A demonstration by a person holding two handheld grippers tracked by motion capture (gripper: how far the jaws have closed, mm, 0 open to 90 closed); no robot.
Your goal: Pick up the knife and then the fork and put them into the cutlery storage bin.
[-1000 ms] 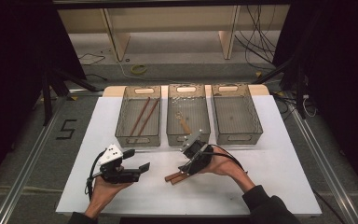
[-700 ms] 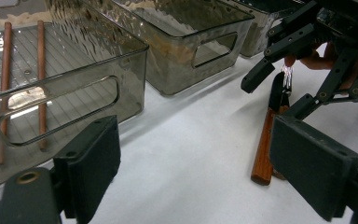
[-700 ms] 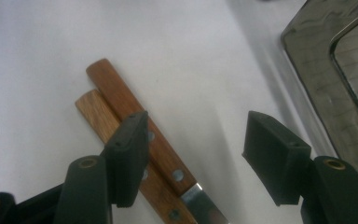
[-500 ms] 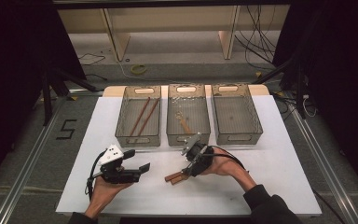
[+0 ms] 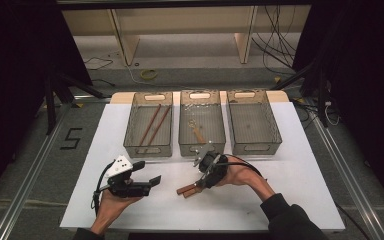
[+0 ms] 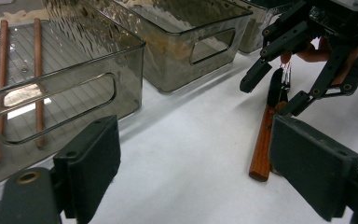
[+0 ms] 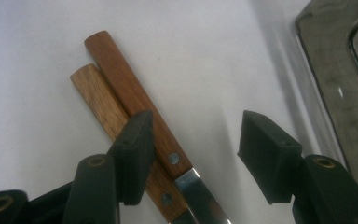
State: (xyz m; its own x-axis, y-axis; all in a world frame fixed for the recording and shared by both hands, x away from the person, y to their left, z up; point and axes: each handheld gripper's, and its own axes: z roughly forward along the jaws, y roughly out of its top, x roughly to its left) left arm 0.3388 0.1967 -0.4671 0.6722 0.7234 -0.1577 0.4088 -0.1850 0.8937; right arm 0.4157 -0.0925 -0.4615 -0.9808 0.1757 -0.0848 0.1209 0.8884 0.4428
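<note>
Wooden-handled utensils [image 7: 135, 116], qty 2, lie side by side on white table [image 5: 290, 200], near edge, my side of middle bin. Right gripper [image 5: 198, 180] over them: jaws apart, just been closing, one pad on a handle, no grip yet. Left gripper [image 5: 147, 176] near me, jaws wide, nothing between. Farther: left bin [image 5: 148, 122] w/ two chopsticks [image 5: 152, 125]; middle bin [image 5: 202, 122]; right bin [image 5: 253, 121].
</note>
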